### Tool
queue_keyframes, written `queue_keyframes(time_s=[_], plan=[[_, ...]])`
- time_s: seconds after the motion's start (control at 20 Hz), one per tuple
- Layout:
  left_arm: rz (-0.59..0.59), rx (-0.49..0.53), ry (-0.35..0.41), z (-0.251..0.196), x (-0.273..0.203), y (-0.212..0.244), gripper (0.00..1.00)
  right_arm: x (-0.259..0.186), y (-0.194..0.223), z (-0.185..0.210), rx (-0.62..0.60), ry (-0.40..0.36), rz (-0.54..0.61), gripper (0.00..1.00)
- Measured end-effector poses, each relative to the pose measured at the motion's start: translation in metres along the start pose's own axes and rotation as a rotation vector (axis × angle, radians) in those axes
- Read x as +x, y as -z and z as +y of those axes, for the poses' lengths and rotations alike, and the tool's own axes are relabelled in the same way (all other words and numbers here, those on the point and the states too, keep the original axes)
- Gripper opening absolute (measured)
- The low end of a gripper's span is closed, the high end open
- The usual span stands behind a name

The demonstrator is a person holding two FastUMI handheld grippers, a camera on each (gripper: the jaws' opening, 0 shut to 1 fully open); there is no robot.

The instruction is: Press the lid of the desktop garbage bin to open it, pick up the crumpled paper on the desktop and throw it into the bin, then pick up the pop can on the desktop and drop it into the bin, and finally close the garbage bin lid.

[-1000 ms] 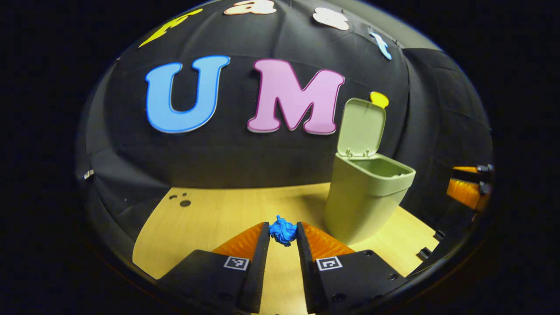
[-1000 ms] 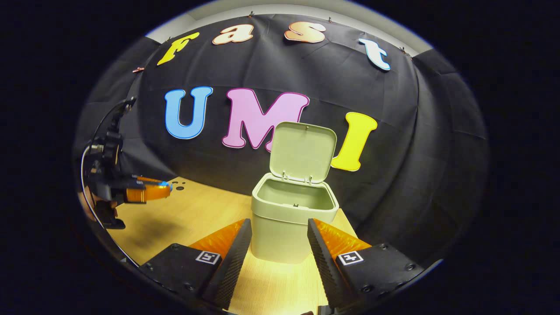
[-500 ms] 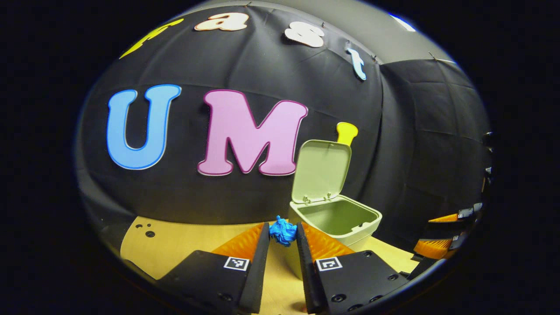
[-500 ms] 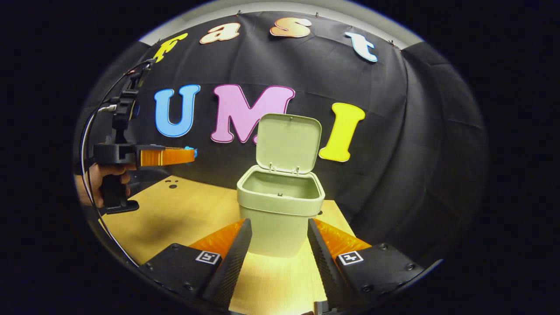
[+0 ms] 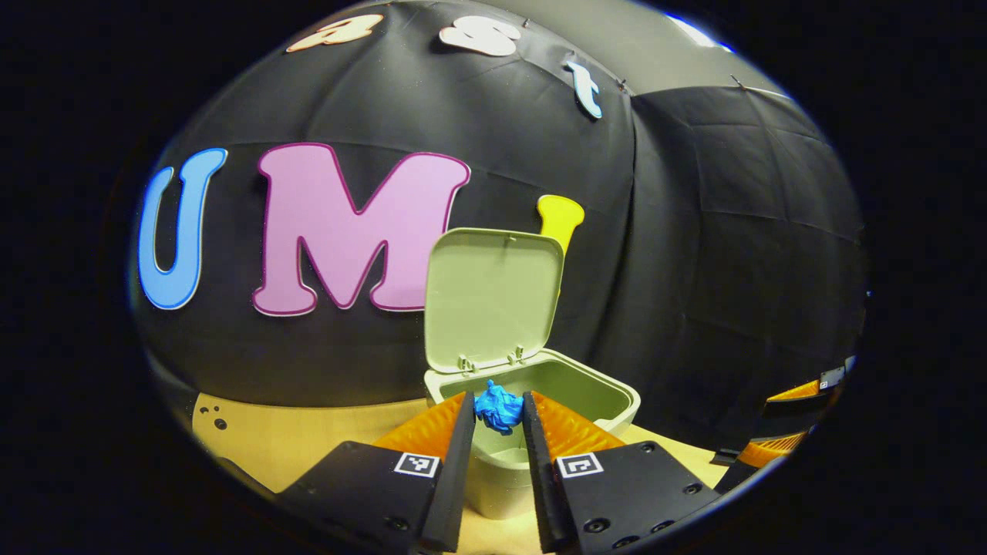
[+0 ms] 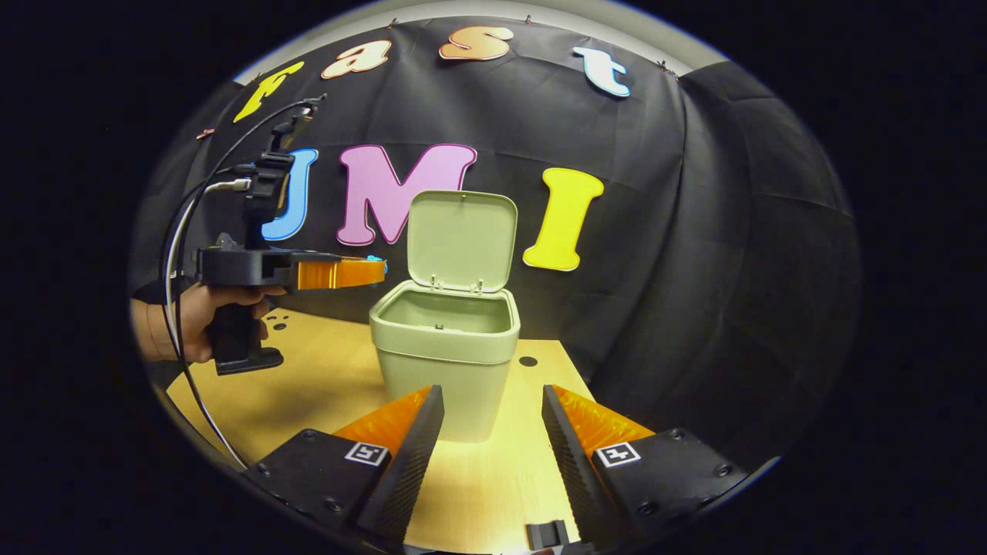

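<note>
The crumpled paper (image 5: pixel 499 409), a blue wad, sits pinched between the fingers of the left gripper (image 5: pixel 499 420), both pressing on it, and it hangs above the near rim of the garbage bin (image 5: pixel 594 389). In the right gripper view that same left gripper (image 6: pixel 370 271) reaches in level from the bin's left side, its tip just short of the bin (image 6: pixel 447 362) and higher than its rim, with a speck of the blue paper (image 6: pixel 373 259) at the tip. The bin's lid (image 6: pixel 461 239) stands upright, hinged at the back edge, and the inside looks bare as far as it can be seen. A hand (image 6: pixel 202 312) grips the left gripper's handle, out to the left of the bin, cables looping off it. The right gripper (image 6: pixel 492 432) hangs in front of the bin, fingers spread wide apart and holding nothing, above the wooden table (image 6: pixel 308 393) the bin stands on.
</note>
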State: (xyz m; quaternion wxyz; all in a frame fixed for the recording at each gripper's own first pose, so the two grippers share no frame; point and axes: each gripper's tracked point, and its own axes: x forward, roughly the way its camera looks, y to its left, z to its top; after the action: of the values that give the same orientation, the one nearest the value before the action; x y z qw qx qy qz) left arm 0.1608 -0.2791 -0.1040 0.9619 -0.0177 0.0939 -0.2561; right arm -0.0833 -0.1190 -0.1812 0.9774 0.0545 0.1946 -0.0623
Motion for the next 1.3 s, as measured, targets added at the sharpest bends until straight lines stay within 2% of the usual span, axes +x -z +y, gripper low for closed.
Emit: queue_keyframes(time_s=[0.1,0.35,0.45,0.5,0.6,0.65,0.95,1.3], plan=[[0.030,0.002,0.003,-0.008,0.023,0.011,0.41,0.001,0.006,-0.016,0.010,0.012,0.011,0.82],[0.069,-0.003,-0.029,-0.009,0.039,0.025,0.44,0.007,0.011,-0.035,0.029,0.023,0.026,0.82],[0.078,-0.017,-0.012,-0.013,0.043,0.028,0.55,0.010,0.016,-0.036,0.027,0.017,0.040,0.82],[0.077,-0.023,-0.009,-0.015,0.041,0.027,0.70,0.009,0.017,-0.035,0.024,0.013,0.042,0.82],[0.074,-0.028,-0.018,-0.011,0.039,0.027,0.91,0.008,0.017,-0.028,0.017,-0.001,0.045,0.86],[0.071,-0.031,-0.019,-0.010,0.037,0.026,0.94,0.008,0.016,-0.025,0.016,-0.008,0.044,0.87],[0.045,-0.043,-0.073,0.019,0.005,0.018,0.95,0.008,0.013,0.008,0.006,-0.072,0.034,0.94],[0.001,-0.032,-0.223,0.085,-0.070,0.011,0.94,0.012,0.015,0.068,-0.013,-0.189,0.038,0.94]])
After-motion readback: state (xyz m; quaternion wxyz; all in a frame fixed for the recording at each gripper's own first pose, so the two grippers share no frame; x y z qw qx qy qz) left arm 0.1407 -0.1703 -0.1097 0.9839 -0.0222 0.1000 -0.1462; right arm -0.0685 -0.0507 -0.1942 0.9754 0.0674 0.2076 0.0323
